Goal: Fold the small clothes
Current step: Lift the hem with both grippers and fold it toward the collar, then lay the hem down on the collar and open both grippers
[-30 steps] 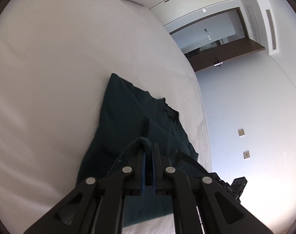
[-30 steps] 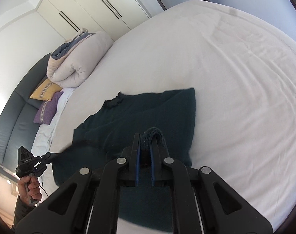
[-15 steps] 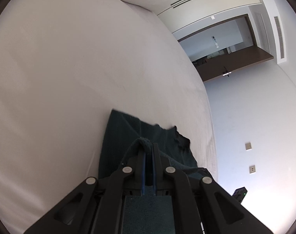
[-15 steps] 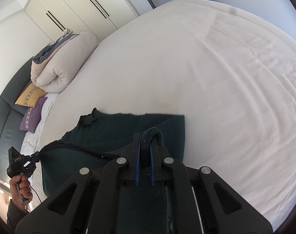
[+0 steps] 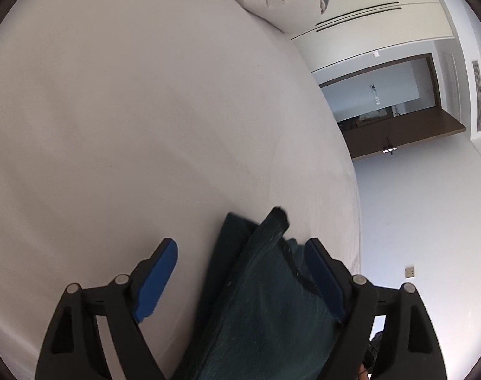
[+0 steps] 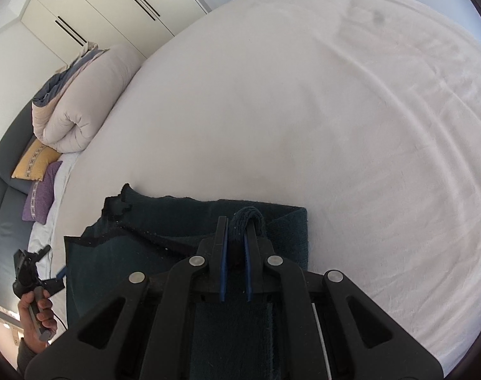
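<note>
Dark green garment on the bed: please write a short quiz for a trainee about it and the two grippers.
1. True or false: the left gripper is open.
2. What does the right gripper pinch? A) duvet B) dark green garment C) purple pillow
3. What does the garment lie on?

Key: 1 true, its jaws have just been opening and the cloth lies loose between them. 2 B. 3 The white bed sheet.

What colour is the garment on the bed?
Dark teal garment, clearest in the right wrist view.
</note>
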Demonstrator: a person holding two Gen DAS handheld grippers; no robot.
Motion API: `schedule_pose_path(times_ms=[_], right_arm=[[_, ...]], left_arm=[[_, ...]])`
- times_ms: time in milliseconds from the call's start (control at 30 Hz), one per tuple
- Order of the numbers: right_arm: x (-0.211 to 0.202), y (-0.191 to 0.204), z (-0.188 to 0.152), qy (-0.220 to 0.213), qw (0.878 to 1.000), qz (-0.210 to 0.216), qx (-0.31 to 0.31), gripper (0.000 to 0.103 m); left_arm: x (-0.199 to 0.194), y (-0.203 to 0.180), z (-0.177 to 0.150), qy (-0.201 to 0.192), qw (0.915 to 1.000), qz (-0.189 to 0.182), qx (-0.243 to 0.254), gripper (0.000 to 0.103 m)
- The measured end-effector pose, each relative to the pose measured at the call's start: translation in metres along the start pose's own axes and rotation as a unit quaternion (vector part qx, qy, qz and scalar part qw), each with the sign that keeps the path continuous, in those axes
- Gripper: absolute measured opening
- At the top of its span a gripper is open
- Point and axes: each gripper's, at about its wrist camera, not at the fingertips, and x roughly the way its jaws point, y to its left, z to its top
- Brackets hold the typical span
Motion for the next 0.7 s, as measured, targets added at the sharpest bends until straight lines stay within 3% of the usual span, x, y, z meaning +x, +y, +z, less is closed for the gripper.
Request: schedule_pose_path(times_ms=[167, 333, 400, 433, 500, 600, 700], right_arm=[[-0.013, 0.008, -0.003, -0.02, 1.0, 0.005, -0.012, 0.008], [-0.02, 0.01, -0.001, -0.019, 0.999, 0.034, 0.014, 0.011], [-0.017, 0.003, -0.001, -0.011, 0.998, 0.046, 0.046, 0.027], [-0.017, 0.001, -0.001, -0.012, 0.997, 0.046, 0.055, 0.052], [-0.022, -0.004, -0.003, -0.031, 0.996, 0.051, 0.069, 0.074], [-0.029, -0.017, -0.003, -0.042, 0.992, 0.064, 0.098, 0.074], [-0.042, -0.01, -0.005, -0.058, 0.996, 0.03, 0.068, 0.074]], left_arm=[[-0.022, -0.014, -0.022, -0.022, 0.9987, 0.002, 0.047, 0.083], [-0.021, -0.055, -0.054, -0.023, 0.9882, 0.016, 0.15, 0.083], [-0.011, -0.068, -0.066, -0.008, 0.9825, 0.02, 0.185, 0.083], [-0.005, -0.073, -0.072, 0.0, 0.9787, 0.03, 0.203, 0.083], [0.007, -0.075, -0.082, 0.01, 0.9729, 0.049, 0.226, 0.083], [0.02, -0.069, -0.084, 0.018, 0.9727, 0.072, 0.22, 0.083], [0.015, -0.063, -0.083, 0.006, 0.9741, 0.068, 0.215, 0.083]])
